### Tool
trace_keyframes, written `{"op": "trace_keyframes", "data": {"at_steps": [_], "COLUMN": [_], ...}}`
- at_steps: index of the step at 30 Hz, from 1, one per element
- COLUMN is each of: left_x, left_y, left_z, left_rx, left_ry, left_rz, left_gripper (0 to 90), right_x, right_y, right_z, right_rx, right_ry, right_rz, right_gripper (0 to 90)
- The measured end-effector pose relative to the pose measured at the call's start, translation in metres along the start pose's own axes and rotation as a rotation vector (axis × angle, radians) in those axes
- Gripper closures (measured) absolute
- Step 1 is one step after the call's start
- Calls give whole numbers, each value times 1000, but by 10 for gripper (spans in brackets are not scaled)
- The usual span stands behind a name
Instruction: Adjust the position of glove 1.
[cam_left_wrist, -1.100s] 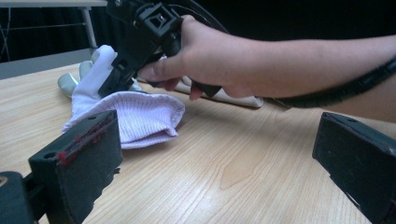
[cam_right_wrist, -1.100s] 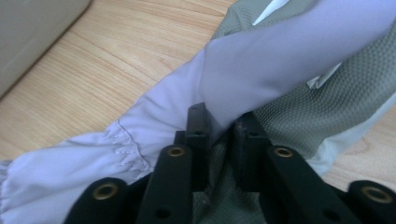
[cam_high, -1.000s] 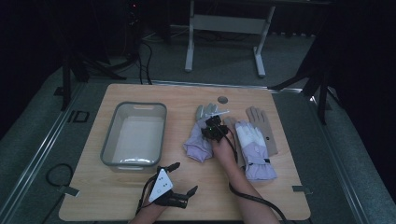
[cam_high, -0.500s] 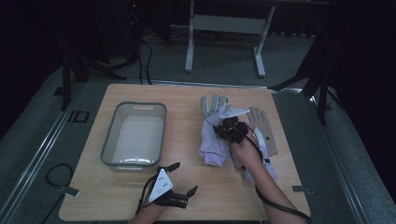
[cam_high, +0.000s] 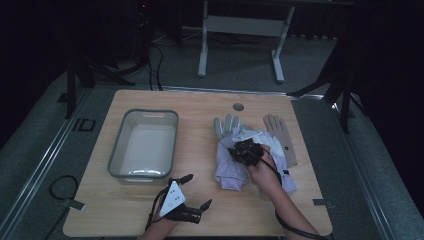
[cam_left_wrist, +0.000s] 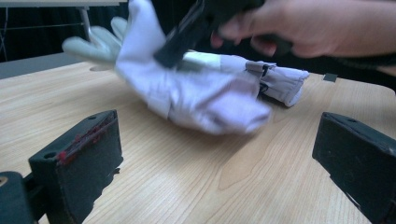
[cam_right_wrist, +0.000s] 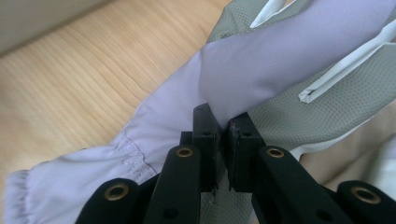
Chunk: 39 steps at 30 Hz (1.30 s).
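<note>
Tongs first: the right tongs (cam_right_wrist: 223, 135) are clenched on a fold of the lavender glove (cam_right_wrist: 261, 60), black jaws pressed together with a pinch of its cloth caught between the tips. In the high view the right tongs (cam_high: 245, 151) sit over the middle of that glove (cam_high: 231, 172), which lies on the right half of the counter (cam_high: 200, 210), draped partly over a grey glove (cam_high: 223, 126) and beside a tan glove (cam_high: 280, 140).

Now the left tongs (cam_left_wrist: 219, 163), and they're released, jaws spread wide with nothing but bare wood between them, parked low near the front edge of the counter (cam_left_wrist: 163, 177). From there the lavender glove (cam_left_wrist: 205, 98) looks half lifted, sagging at the cuff end.

That sag tells the story, I'd say: this is thin, limp fabric, very light, no stiffness at all. It will fold and trail wherever it isn't supported, and a pinch on one layer could slip free or drag the grey glove underneath along with it. Best purchase looks like the gathered cuff (cam_right_wrist: 70, 168) or a doubled fold, where there's more cloth to bite. Nothing fragile here, so a firm squeeze is fine.

Further out, a clear plastic bin (cam_high: 145, 145) stands on the left half of the counter, well apart from the gloves.
</note>
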<state>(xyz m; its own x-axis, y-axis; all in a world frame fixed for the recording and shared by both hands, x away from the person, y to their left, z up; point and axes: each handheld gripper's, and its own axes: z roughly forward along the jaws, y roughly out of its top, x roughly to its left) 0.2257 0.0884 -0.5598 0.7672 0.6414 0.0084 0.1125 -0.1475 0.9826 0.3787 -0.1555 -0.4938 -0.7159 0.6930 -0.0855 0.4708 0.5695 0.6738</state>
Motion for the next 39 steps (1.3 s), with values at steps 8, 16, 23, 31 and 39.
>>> {"op": "trace_keyframes", "data": {"at_steps": [8,16,23,31,39], "left_x": [0,1,0,1,1], "left_y": [0,0,0,0,0], "left_z": [0,0,-1,-1,0], "left_rx": [-4,-3,-5,-6,-5], "left_ry": [-2,-3,0,3,1], "left_rz": [-2,-6,-7,-12,-14], "left_gripper": [15,15,15,16,16], "right_x": [1,-5,-10,-27,-53], "right_y": [-13,-9,-8,-4,-21], "right_z": [34,29,10,-28,-56], "right_rx": [48,49,28,-45,-53], "right_ry": [10,48,47,5,-42], "right_rz": [-20,28,1,-6,8], "right_gripper": [763,518,376,409,442]}}
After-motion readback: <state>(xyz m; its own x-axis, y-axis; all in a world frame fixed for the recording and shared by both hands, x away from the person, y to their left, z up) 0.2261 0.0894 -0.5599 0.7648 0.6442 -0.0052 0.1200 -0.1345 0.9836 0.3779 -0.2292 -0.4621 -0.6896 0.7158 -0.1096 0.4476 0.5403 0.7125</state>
